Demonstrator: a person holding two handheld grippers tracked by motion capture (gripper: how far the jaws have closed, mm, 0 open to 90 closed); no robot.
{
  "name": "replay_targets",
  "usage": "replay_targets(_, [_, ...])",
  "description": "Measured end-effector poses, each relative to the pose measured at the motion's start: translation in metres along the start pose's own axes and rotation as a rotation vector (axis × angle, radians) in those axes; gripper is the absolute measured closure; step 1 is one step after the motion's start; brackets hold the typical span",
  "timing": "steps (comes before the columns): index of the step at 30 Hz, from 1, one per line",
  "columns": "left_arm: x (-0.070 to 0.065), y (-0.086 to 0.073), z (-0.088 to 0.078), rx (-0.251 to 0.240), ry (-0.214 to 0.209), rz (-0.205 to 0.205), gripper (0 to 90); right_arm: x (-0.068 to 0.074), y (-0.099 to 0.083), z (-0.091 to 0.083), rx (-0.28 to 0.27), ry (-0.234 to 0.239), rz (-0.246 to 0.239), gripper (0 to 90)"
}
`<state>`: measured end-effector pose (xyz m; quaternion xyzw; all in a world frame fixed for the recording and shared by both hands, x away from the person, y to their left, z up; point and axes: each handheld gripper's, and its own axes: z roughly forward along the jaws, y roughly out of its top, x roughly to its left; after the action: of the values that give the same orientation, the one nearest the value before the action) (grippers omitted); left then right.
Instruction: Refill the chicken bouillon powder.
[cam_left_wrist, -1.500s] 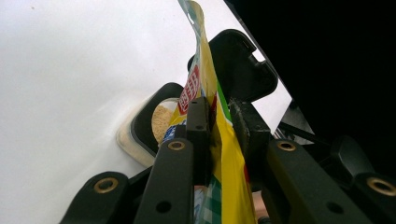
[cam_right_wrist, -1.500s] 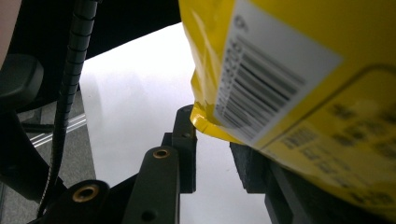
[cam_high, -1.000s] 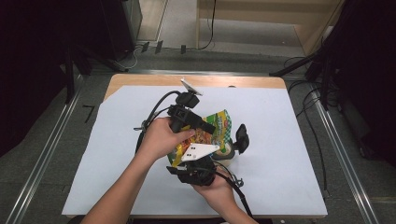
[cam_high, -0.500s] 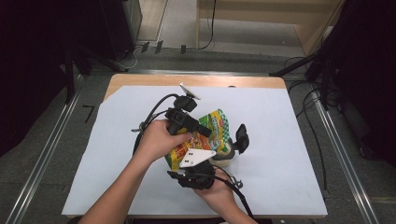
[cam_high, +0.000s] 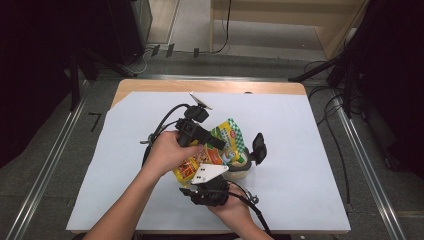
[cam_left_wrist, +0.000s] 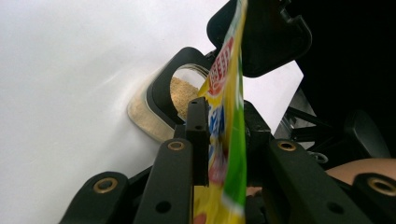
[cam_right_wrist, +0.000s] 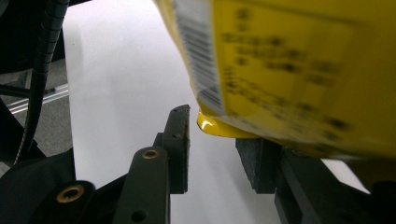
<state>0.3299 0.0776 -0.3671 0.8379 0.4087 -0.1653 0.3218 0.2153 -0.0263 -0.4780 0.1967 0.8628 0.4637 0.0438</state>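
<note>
Right gripper (cam_right_wrist: 210, 149), bottom centre of the high view: jaws part-open and just been widening, yellow pouch (cam_high: 212, 150) corner above the gap, not pinched. So the pouch hangs on the left gripper (cam_left_wrist: 224, 135) alone, jaws clamped on it mid-frame. Risk: pouch swings or slips and misses the glass jar (cam_left_wrist: 180, 95) behind, spilling granules onto the table (cam_high: 300, 150).

A white sheet (cam_high: 300, 165) covers most of the table (cam_high: 150, 86), whose wooden edge shows along the far side; grey floor (cam_high: 50, 165) lies around it; black cables (cam_high: 335, 135) trail at the right; a pale wooden cabinet (cam_high: 280, 30) stands beyond.
</note>
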Motion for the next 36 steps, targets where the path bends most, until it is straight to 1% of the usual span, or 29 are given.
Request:
replay_targets(3, [0.002, -0.001, 0.001, 0.002, -0.003, -0.002, 78.4, -0.001, -0.002, 0.002, 0.006, -0.002, -0.002, 67.1])
replay_targets(6, [0.003, -0.001, 0.002, -0.004, -0.016, -0.006, 78.3, -0.001, -0.004, 0.003, 0.010, -0.007, -0.004, 66.9])
replay_targets(8, [0.004, -0.001, 0.002, -0.009, -0.017, -0.002, 77.8, -0.002, -0.004, 0.003, 0.009, -0.013, -0.014, 65.6])
replay_targets(10, [0.005, 0.000, 0.002, -0.017, -0.025, -0.009, 75.9, -0.002, -0.005, 0.004, 0.014, -0.020, -0.018, 64.2])
replay_targets(13, [0.005, -0.001, 0.002, -0.023, -0.029, -0.011, 75.0, -0.003, -0.007, 0.005, 0.018, -0.020, -0.011, 64.1])
replay_targets(17, [0.004, 0.000, 0.003, -0.029, -0.028, 0.005, 75.6, -0.003, -0.009, 0.007, 0.034, -0.019, -0.012, 63.4])
replay_targets(20, [0.004, -0.001, 0.005, -0.029, -0.029, -0.006, 75.9, -0.003, -0.010, 0.009, 0.049, -0.024, -0.007, 63.3])
replay_targets(22, [0.005, -0.001, 0.005, -0.020, -0.019, -0.003, 77.0, -0.003, -0.012, 0.011, 0.059, -0.021, 0.000, 62.5])
replay_targets(23, [0.006, -0.001, 0.006, -0.008, -0.012, 0.000, 79.6, -0.004, -0.012, 0.012, 0.075, -0.018, 0.012, 62.5])
replay_targets(24, [0.007, -0.002, 0.007, -0.003, -0.021, 0.004, 83.2, -0.004, -0.014, 0.013, 0.084, -0.040, 0.010, 62.5])
replay_targets(25, [0.009, -0.002, 0.007, 0.002, -0.041, 0.007, 88.2, -0.006, -0.016, 0.014, 0.087, -0.043, 0.017, 63.7])
replay_targets(26, [0.011, -0.003, 0.007, 0.003, -0.062, 0.001, 89.7, -0.008, -0.017, 0.013, 0.076, -0.034, 0.025, 64.6])
replay_targets(28, [0.012, -0.002, 0.007, 0.001, -0.063, -0.007, 89.8, -0.011, -0.018, 0.013, 0.072, -0.021, 0.045, 65.0])
replay_targets(30, [0.011, -0.003, 0.007, 0.003, -0.066, 0.002, 89.8, -0.010, -0.018, 0.014, 0.072, -0.026, 0.037, 64.6])
replay_targets(33, [0.009, -0.003, 0.007, 0.011, -0.054, 0.017, 89.9, -0.008, -0.018, 0.014, 0.078, -0.034, 0.031, 64.1])
replay_targets(34, [0.008, -0.003, 0.007, 0.013, -0.055, 0.019, 90.0, -0.008, -0.018, 0.015, 0.079, -0.029, 0.036, 64.1])
replay_targets(36, [0.009, -0.002, 0.005, 0.023, -0.071, 0.018, 90.0, -0.008, -0.018, 0.015, 0.078, -0.031, 0.037, 64.1])
